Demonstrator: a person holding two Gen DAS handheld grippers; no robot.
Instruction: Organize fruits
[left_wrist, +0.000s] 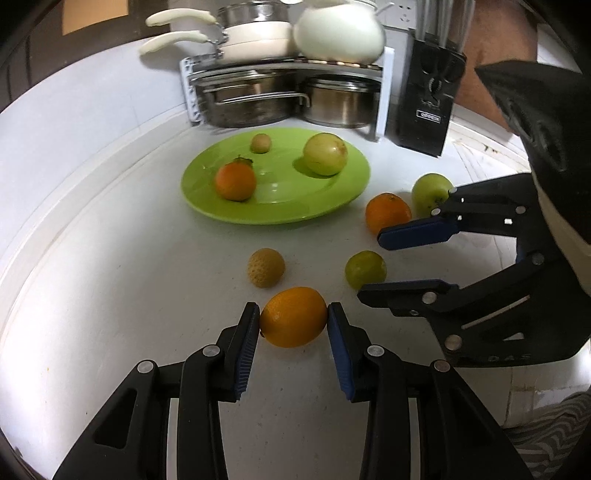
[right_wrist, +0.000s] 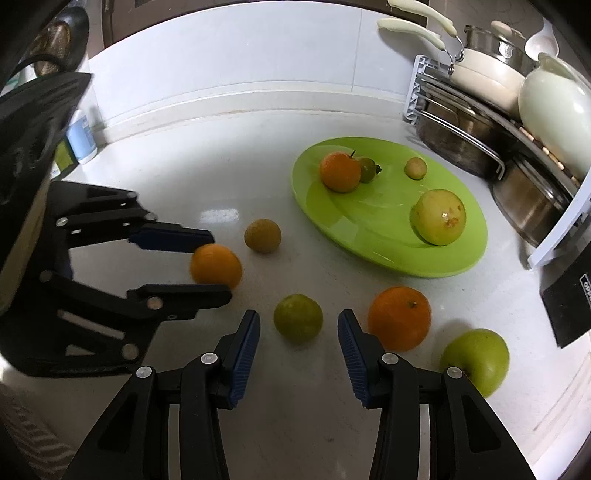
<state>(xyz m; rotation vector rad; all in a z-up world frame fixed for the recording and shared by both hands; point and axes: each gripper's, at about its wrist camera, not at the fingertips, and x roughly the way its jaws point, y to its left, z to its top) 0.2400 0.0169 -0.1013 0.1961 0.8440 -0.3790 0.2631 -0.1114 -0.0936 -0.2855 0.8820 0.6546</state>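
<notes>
Left wrist: hand-held gripper (left_wrist: 291, 317) (pinching) orange (left_wrist: 293, 316)

Both views bright, lit from overhead. White surface (left_wrist: 110, 295) washes out toward its left edge in the left wrist view. Glare patch on the surface (right_wrist: 221, 214) left of the green plate (right_wrist: 461, 266) in the right wrist view; sheen streaks across the plate too. Short soft shadows under the fruit. Strong fisheye bend: surface edges and wall curve, dark vignette in the corners. Orange (right_wrist: 216, 266) between the left tool's (right_wrist: 218, 264) pads is motion-blurred in the right wrist view. Pots (left_wrist: 258, 99) at the far corner are slightly soft.
</notes>
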